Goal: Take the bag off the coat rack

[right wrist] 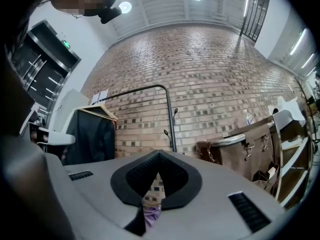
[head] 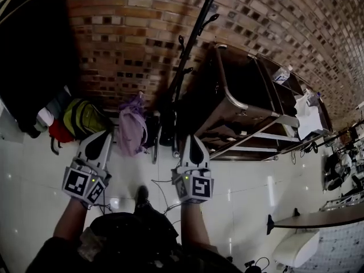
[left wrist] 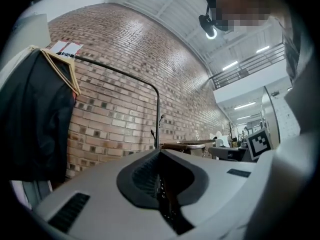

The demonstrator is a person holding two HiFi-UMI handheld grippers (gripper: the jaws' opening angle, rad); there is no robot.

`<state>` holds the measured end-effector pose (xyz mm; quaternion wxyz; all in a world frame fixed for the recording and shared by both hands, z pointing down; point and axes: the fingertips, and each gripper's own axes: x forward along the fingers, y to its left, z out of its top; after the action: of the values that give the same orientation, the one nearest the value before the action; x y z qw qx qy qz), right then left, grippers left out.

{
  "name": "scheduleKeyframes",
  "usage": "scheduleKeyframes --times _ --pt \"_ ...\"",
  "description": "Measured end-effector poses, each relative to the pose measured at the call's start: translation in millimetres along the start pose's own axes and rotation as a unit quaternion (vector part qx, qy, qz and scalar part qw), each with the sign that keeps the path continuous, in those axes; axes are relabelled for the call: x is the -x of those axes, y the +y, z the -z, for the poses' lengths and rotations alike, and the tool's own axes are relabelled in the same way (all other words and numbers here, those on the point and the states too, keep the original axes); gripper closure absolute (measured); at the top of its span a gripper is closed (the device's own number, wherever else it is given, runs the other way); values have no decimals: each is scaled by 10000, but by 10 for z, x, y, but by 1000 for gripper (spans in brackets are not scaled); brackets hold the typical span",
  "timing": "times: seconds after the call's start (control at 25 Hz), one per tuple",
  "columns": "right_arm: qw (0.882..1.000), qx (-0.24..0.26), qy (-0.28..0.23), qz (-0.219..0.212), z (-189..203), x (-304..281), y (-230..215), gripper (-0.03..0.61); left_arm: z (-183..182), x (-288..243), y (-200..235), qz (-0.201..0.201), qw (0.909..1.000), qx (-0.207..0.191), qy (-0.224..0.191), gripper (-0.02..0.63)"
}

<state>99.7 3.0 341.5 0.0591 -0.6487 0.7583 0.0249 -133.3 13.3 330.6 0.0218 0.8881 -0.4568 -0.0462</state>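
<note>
Slim black metal coat rack (head: 190,44) stands against the brick wall. The soft purple fabric bag (head: 132,127) sits just left of its pole, low down; its hook cannot be made out. Left gripper (head: 105,134) and right gripper (head: 192,136) hover before the rack's base, both clenched on nothing. White paper sheets (left wrist: 67,47) are pinned far left of the rack, their print too small to read.

White grippers (head: 104,134), black-patterned marker cubes (head: 84,184)
</note>
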Motion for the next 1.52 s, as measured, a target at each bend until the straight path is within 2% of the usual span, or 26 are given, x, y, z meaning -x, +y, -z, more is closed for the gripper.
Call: scheduleKeyframes --times 0.12,0.24,0.4,0.52,0.68,0.88,1.08,1.24,1.36,1.52 --pt "9999 0 -87 -138 -12 -329 -222 554 -25 -390 60 -294 9992 -124 -230 588" --pt "9996 -10 -131 -243 -10 -648 -450 554 -43 -790 82 -400 9982 -240 -384 588" --pt "9996 -61 -186 -221 74 -1013 -750 554 23 -1229 164 -500 9978 -299 -315 588" --pt "9992 -77 -64 -386 193 -1205 -817 554 93 -1468 203 -589 9974 -350 -243 588" --pt "9988 41 44 -494 294 -1465 -864 552 144 -1745 175 -522 9977 -329 -287 588" --pt "9983 -108 130 -555 388 -1656 -924 552 264 -2009 214 -453 9985 -260 -159 588" --pt "9972 -18 207 -721 529 -1895 -946 549 383 -2347 284 -355 9990 -225 -165 588" --pt "9961 -102 416 -769 709 -2190 -1007 509 492 -2654 385 -221 9996 -154 -82 588" --pt "9953 -193 503 -805 864 -2461 -1042 431 576 -2898 522 -139 9999 -89 -41 588" --pt "9939 -288 610 -877 1110 -2762 -1074 385 739 -3189 701 -32 9999 16 104 588"
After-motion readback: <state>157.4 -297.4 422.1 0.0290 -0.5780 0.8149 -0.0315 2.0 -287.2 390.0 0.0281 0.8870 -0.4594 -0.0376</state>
